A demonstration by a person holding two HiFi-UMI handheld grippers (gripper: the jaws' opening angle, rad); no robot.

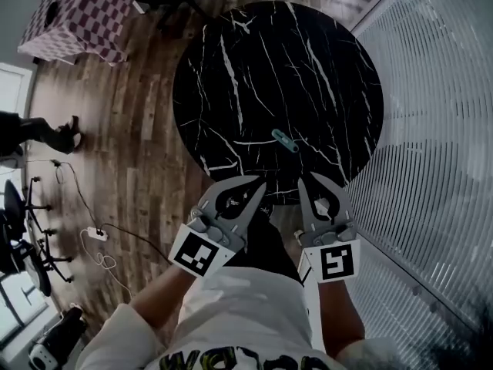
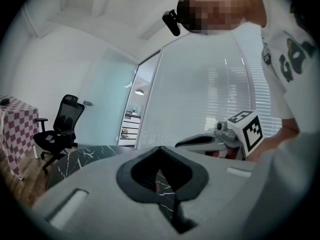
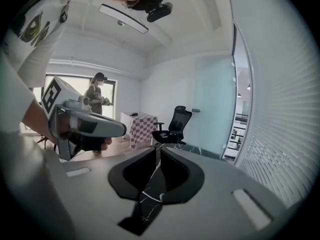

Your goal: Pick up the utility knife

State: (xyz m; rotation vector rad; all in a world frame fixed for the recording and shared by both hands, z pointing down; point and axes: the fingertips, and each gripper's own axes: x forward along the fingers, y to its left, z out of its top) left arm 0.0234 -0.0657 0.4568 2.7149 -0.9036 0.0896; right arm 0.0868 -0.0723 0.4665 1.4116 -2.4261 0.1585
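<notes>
The utility knife point(image 1: 285, 141), a small teal-grey bar, lies on the near right part of the round black marble table point(image 1: 262, 60). Both grippers hover side by side over the table's near edge, short of the knife. My left gripper point(image 1: 260, 183) point(image 2: 160, 149) is shut, its tips touching with nothing between them. My right gripper point(image 1: 310, 179) point(image 3: 157, 148) shows a narrow slit between its tips, with nothing in it. Neither gripper view shows the knife; only the marble top point(image 3: 150, 194) appears through the jaws.
A checkered table point(image 1: 77, 14) and a black office chair point(image 3: 172, 124) stand beyond the marble table. Cables and a power strip point(image 1: 96, 233) lie on the wooden floor at left. A wall of blinds point(image 1: 439, 129) runs close along the right. Another person point(image 3: 95, 99) stands far back.
</notes>
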